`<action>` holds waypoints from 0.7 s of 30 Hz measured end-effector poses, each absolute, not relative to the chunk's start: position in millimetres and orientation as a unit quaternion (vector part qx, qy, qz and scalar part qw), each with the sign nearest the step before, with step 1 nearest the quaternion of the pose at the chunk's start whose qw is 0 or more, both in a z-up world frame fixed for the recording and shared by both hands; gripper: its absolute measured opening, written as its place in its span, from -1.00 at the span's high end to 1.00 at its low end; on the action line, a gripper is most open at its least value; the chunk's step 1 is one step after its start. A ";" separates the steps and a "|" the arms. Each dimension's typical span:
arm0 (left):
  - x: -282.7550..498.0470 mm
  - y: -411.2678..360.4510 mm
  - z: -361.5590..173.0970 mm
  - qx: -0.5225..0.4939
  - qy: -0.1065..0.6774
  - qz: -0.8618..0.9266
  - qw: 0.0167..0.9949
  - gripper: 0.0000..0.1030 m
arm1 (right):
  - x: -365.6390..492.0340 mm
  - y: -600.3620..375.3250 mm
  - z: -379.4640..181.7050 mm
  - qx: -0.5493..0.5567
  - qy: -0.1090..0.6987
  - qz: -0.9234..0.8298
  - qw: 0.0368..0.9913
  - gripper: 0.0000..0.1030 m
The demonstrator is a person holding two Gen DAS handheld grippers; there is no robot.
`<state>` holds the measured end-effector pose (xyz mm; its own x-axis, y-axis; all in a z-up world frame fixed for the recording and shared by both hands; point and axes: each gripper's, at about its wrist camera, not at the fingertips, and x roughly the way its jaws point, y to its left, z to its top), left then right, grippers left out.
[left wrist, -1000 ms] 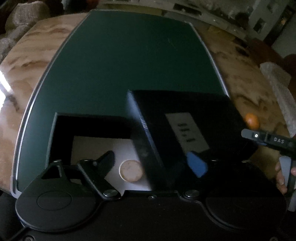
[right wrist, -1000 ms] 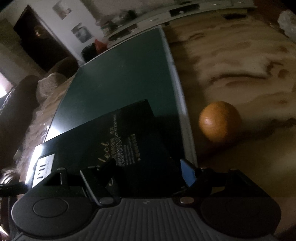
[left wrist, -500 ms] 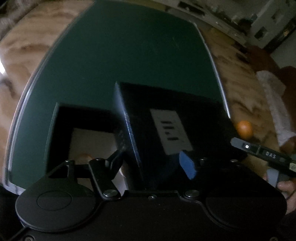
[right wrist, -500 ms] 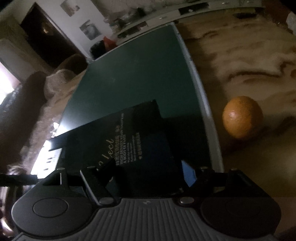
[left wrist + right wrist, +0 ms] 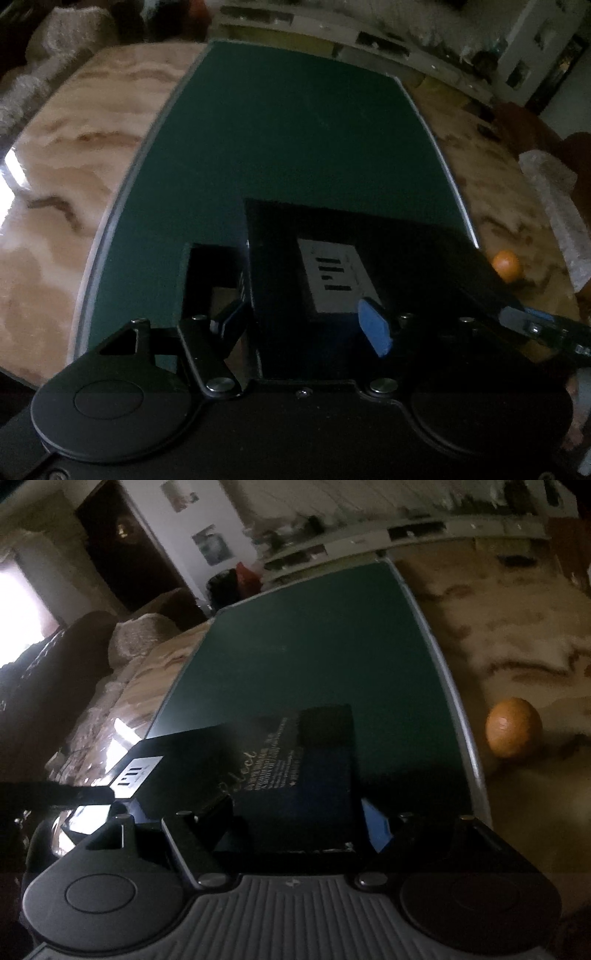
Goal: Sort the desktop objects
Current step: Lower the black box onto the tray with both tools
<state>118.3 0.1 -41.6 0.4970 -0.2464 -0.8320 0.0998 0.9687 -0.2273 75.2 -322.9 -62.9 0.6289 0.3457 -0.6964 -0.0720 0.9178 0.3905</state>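
A black box lid (image 5: 369, 251) with a white barcode label (image 5: 338, 278) is held over the open black box base (image 5: 218, 280) on the dark green desk mat (image 5: 295, 140). My left gripper (image 5: 303, 325) is shut on the lid's near end. In the right wrist view my right gripper (image 5: 299, 819) is shut on the same lid (image 5: 288, 760), on the side with gold lettering. The base's inside is mostly hidden by the lid.
An orange (image 5: 513, 727) lies on the marble-patterned table (image 5: 517, 657) right of the mat; it also shows in the left wrist view (image 5: 506, 264). Plastic-wrapped bundles sit at the table's left (image 5: 70, 29) and right (image 5: 561, 206) edges.
The lid has moved left over the open base, covering its white inside and the round object in it. Both grippers kept their hold.
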 end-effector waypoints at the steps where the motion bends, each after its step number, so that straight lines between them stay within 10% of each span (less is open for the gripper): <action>1: 114.9 4.5 -40.0 -0.070 0.488 -0.099 0.864 -0.31 | 69.8 -313.8 -59.2 0.160 0.414 0.116 0.889 -0.54; 21: 101.0 45.8 -68.0 -0.073 0.484 -0.095 0.867 -0.43 | 39.9 -249.6 -82.4 0.150 0.429 0.056 0.889 -0.53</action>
<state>101.0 45.8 -68.0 0.5133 -0.2358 -0.8252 0.0948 0.9712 -0.2185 39.9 -249.6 -82.4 0.6264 0.2278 -0.7455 0.0293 0.9488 0.3145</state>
